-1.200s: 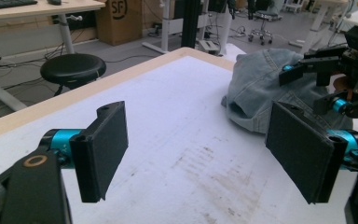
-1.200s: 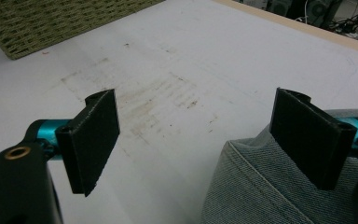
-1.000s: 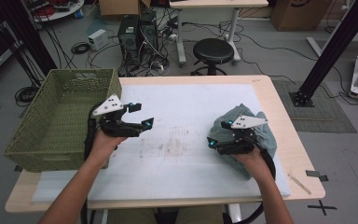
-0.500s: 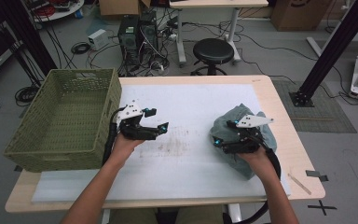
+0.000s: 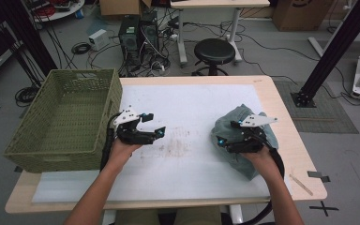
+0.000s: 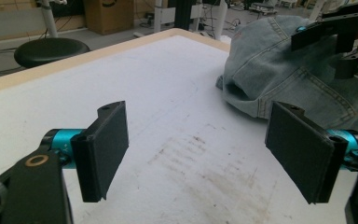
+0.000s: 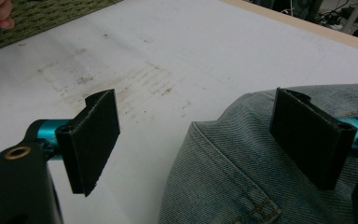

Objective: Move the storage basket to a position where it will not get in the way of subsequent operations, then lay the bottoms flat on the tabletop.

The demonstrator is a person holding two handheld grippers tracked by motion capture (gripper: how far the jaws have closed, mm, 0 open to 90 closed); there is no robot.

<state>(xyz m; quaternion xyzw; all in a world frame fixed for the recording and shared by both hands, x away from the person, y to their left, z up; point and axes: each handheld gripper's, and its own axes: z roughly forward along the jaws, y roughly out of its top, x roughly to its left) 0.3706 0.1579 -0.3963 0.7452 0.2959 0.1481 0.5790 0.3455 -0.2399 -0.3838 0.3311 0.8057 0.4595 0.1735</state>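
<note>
A crumpled pile of light-blue denim (image 5: pixel 238 118) lies on the right part of the white mat (image 5: pixel 192 105). My right gripper (image 5: pixel 226 132) hovers open over the denim's left edge. In the right gripper view, the right gripper (image 7: pixel 200 140) has one jaw above the denim (image 7: pixel 242 186) and the other above bare mat. My left gripper (image 5: pixel 155 124) is open and empty over the stained middle-left of the mat, pointing toward the denim. The left gripper view shows the left gripper (image 6: pixel 205 144), with the denim (image 6: pixel 279 70) and the other gripper (image 6: pixel 340 32) farther off.
A green woven basket (image 5: pixel 61 126) stands at the table's left edge, close behind the left hand. The mat has a smudged patch (image 5: pixel 180 140) between the grippers. A black stool (image 5: pixel 214 49) and cables sit on the floor beyond the table.
My left gripper has moved right, from beside the basket out over the mat toward the denim. The right gripper has stayed over the denim, nearly still.
</note>
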